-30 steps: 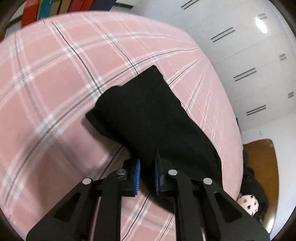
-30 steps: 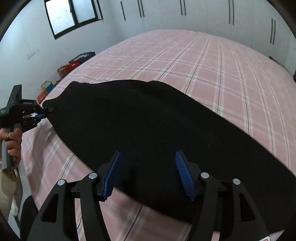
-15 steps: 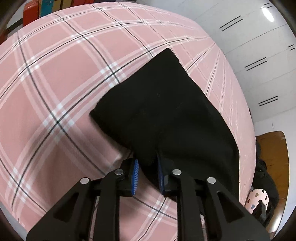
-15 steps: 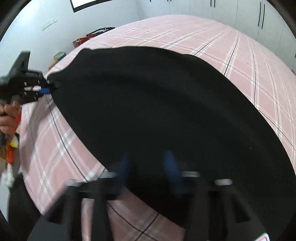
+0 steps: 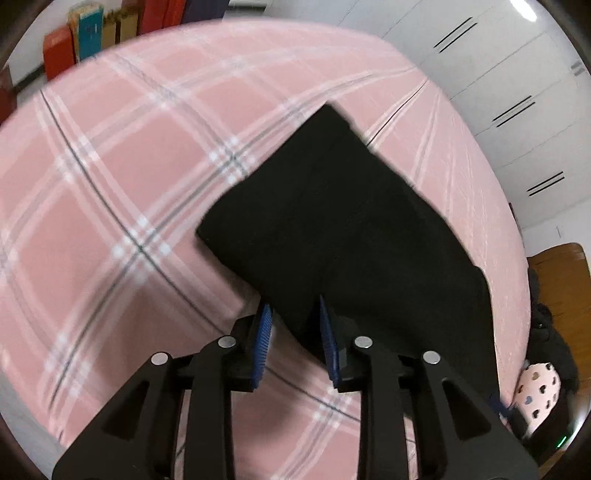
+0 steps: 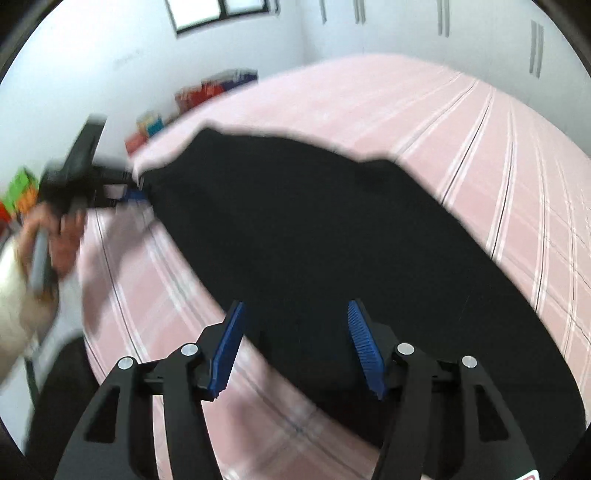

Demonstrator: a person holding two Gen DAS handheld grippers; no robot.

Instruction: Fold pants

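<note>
Black pants [image 5: 343, 236] lie spread across the pink plaid bed [image 5: 110, 184], running lengthwise from the near edge toward the far side w/ the white wardrobe doors [image 5: 517, 96]. Left gripper [image 5: 295, 339] has its blue pads [image 5: 264, 343] closed in on a corner of the fabric, cloth bunched between them, pinching it right at the bed's near edge. From the right wrist cam, same grip shows at far left: left gripper [image 6: 129, 194] clamped on the pants' end [image 6: 295, 229], blurred, w/ the person's left hand [image 6: 55, 240] wrapped round the handle. Right gripper [image 6: 295, 347] is spread wide, pads apart, sitting over the near hem of the pants; fabric shows in the gap between the fingers but neither pad is pressed onto it, so nothing held there. The pants look mostly flat, a slight lift at the left-held corner. Colourful boxes [image 6: 207, 92] line the wall beyond the bed, under a window [image 6: 218, 11]. In the left cam, bottom right, a pink heart-print item [image 5: 537, 387] sits next to dark clothing on the wooden floor [image 5: 557, 266].
</note>
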